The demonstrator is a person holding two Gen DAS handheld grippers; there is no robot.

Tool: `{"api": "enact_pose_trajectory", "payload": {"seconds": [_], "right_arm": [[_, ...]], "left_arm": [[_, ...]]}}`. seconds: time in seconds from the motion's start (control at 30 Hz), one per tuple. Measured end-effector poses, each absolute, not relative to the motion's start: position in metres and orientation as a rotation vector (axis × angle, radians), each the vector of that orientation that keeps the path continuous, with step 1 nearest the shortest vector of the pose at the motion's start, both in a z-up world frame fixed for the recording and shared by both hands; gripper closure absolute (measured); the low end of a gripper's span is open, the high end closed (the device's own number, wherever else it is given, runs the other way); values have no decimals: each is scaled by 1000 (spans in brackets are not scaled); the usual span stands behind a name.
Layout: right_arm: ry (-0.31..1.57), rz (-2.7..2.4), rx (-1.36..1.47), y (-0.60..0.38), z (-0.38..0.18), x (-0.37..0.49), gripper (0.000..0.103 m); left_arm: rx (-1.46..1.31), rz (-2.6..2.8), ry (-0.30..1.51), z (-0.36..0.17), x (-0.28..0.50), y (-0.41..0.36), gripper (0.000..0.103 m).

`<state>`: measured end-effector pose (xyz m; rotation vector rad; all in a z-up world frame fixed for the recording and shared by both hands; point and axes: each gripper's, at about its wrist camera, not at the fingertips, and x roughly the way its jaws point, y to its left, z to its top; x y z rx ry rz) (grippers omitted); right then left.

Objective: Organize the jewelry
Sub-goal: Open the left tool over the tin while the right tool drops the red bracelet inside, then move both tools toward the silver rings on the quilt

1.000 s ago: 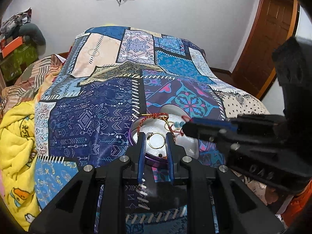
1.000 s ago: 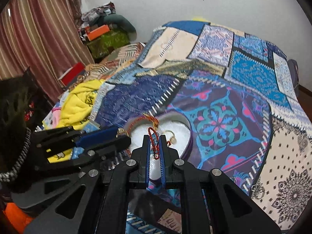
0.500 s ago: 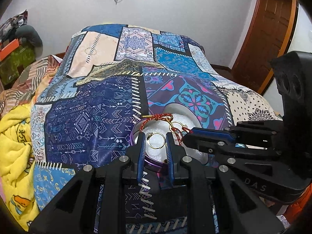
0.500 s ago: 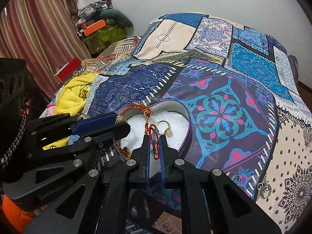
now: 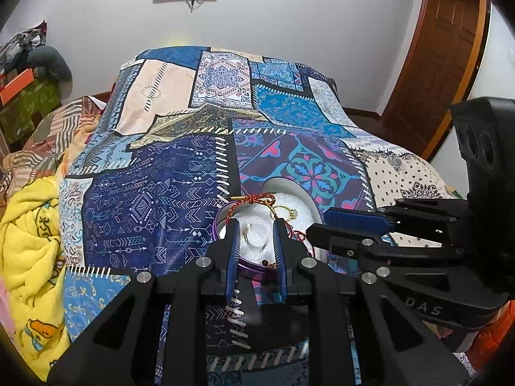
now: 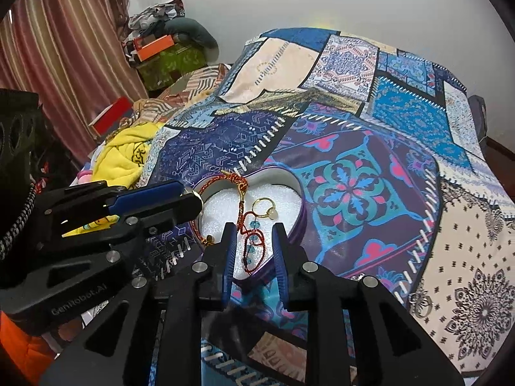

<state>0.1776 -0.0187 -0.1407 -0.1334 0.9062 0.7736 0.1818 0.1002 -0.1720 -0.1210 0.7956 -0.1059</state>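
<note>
A purple heart-shaped tin (image 6: 297,222) with white foam lining sits on the patchwork bedspread; it also shows in the left wrist view (image 5: 222,222). In it lie a red and gold cord bracelet (image 6: 239,189), a gold ring with a pale stone (image 6: 265,209) and a red cord with blue beads (image 6: 254,241). My right gripper (image 6: 252,241) is open and empty, just above the tin's near edge with the beaded cord lying between its fingers. My left gripper (image 5: 256,236) is open over the tin's left lobe; a blurred ring (image 5: 254,236) shows between its fingers.
The patchwork bedspread (image 6: 370,148) covers the whole bed. A yellow blanket (image 5: 29,257) lies at the left edge. A silver ring (image 6: 421,304) lies on the spread to the right of the tin. Boxes and clothes (image 6: 164,51) pile by the curtain.
My right gripper has opened and let the red beaded cord drop into the tin. My left gripper has opened a little wider; the gold ring between its fingers now looks blurred and lower.
</note>
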Motion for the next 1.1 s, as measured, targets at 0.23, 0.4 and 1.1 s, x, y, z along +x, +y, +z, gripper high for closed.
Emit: {"api": "enact_pose_trajectory", "payload": {"seconds": [0.23, 0.4, 1.1], "right_arm": [[867, 757, -121, -34, -124, 172, 82], [843, 739, -112, -49, -115, 169, 82], [893, 519, -64, -179, -133, 194, 82]], "left_arm": [[-98, -93, 781, -154, 170, 90, 81], [-65, -88, 777, -145, 165, 76, 74], [-39, -221, 907, -179, 185, -19, 71]]}}
